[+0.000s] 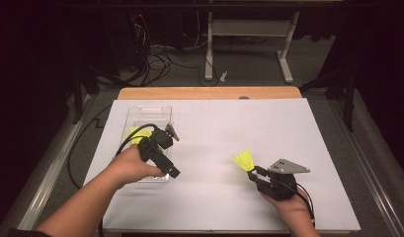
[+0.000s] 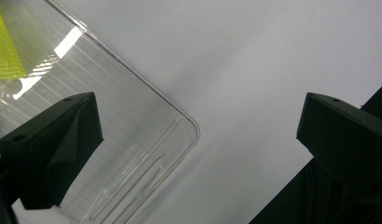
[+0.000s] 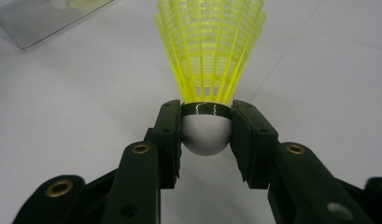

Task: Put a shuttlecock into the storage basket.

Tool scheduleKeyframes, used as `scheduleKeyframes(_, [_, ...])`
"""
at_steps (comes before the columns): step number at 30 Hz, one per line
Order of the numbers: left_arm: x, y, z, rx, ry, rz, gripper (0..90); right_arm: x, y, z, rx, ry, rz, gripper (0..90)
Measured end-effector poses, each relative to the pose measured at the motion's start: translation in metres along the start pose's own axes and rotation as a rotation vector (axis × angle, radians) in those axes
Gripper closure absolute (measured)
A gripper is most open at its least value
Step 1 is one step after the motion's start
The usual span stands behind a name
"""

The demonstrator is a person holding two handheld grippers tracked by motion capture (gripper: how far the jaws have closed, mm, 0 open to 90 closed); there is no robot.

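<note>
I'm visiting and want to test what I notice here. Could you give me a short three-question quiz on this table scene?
1. True or false: the right tool grips the yellow shuttlecock by its white rounded nose.
2. What lies in the clear tray? A) a second yellow shuttlecock B) a red ball C) a spoon
3. Fill in: the left tool has its jaws ____ over a corner of the tray.

Key: 1 true; 2 A; 3 open.
</note>
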State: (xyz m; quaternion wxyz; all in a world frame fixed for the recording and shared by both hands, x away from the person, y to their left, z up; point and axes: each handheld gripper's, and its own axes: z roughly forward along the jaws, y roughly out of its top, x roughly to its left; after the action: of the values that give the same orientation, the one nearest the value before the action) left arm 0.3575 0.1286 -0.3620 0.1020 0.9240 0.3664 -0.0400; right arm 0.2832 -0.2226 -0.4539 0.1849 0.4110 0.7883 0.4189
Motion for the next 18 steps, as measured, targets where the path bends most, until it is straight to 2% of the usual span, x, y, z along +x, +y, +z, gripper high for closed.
scheduleKeyframes(5, [-0.001,0.0,0.0,-0.001,0.0,0.005,1.7,-0.005,-0.011,-0.007,-0.012,0.0,0.026,66.1])
scheduleKeyframes(10, [-0.001,0.001,0.001,0.0,-0.001,0.003,1.7,-0.01,-0.013,-0.01,-0.029,0.008,0.047,66.1])
scheduleKeyframes(18, [-0.003,0.002,0.003,0.003,0.001,0.008,1.7,-0.012,-0.014,-0.009,-0.026,0.017,0.041,66.1])
